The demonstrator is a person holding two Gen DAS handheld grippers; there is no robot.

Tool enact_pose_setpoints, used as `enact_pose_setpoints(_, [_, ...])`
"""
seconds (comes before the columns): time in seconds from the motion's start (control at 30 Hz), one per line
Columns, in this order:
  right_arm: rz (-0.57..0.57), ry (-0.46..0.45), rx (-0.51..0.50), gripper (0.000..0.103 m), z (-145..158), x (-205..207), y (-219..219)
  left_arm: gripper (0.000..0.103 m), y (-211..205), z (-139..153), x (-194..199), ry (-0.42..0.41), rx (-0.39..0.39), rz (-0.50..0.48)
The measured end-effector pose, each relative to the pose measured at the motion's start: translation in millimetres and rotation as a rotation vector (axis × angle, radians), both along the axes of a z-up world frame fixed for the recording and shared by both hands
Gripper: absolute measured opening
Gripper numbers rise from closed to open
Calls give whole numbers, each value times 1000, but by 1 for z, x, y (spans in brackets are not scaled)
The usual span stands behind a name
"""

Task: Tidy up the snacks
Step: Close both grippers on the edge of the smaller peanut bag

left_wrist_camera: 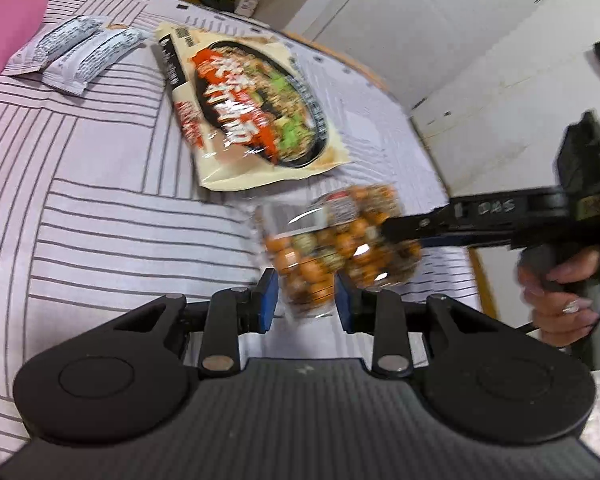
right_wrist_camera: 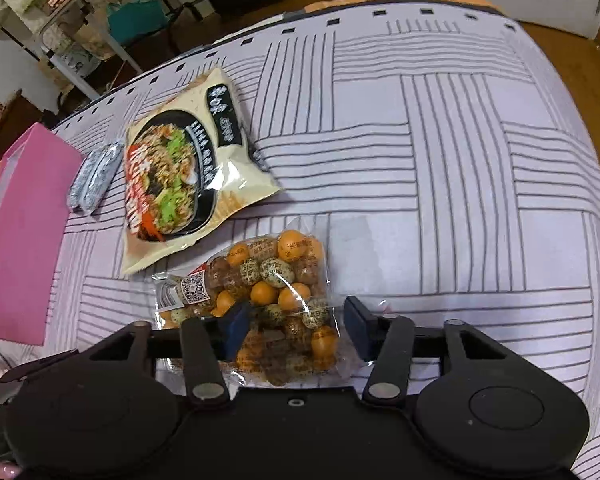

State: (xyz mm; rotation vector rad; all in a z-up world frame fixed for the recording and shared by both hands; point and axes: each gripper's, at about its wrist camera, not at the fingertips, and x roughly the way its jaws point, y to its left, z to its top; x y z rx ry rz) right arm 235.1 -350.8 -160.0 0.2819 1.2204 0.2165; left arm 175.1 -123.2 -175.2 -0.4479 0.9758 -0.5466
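The clear bag of round snacks [right_wrist_camera: 268, 300] lies on the striped bed [right_wrist_camera: 460, 200], just beside the noodle packet [right_wrist_camera: 180, 184]. My left claw [left_wrist_camera: 306, 300] pinches its end; my right claw [right_wrist_camera: 296, 330] straddles it, pads not pressing.

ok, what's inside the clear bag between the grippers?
The clear bag holds round orange, brown and speckled wrapped balls and a QR label. Its near end is hidden behind the right gripper.
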Motion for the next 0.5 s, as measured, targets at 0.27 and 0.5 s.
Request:
enact_pose_setpoints(0.27, [-29,-12,-10,50,3,1,-3,29,-4,-7,3,27,102,35])
enact_pose_setpoints(0.5, [-128,-96,-79,69,5,12,-18,34,14,-2,5,16,130,100])
